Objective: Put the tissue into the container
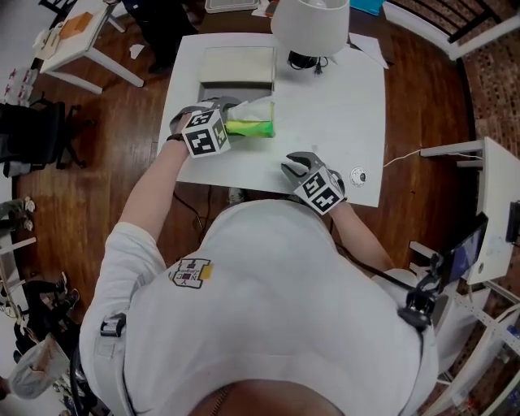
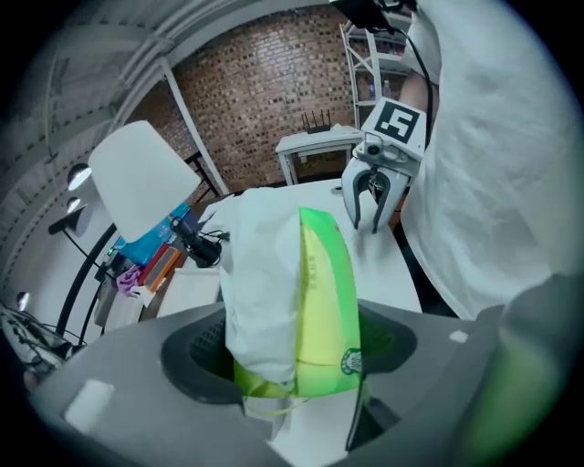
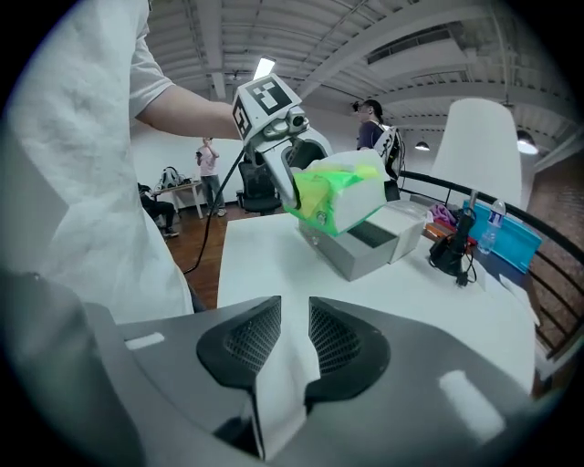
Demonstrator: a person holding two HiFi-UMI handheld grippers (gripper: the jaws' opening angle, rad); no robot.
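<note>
A green and white tissue pack hangs just in front of the grey open container at the back of the white table. My left gripper is shut on the tissue pack, and the pack fills the gap between its pads. The right gripper view shows that pack held above the near end of the container. My right gripper hovers near the table's front edge, its jaws a narrow gap apart with nothing between them.
A white lamp shade stands behind the container, with a black base and cord beside it. A small round object lies at the front right. A white side table stands to the right. People stand far off in the room.
</note>
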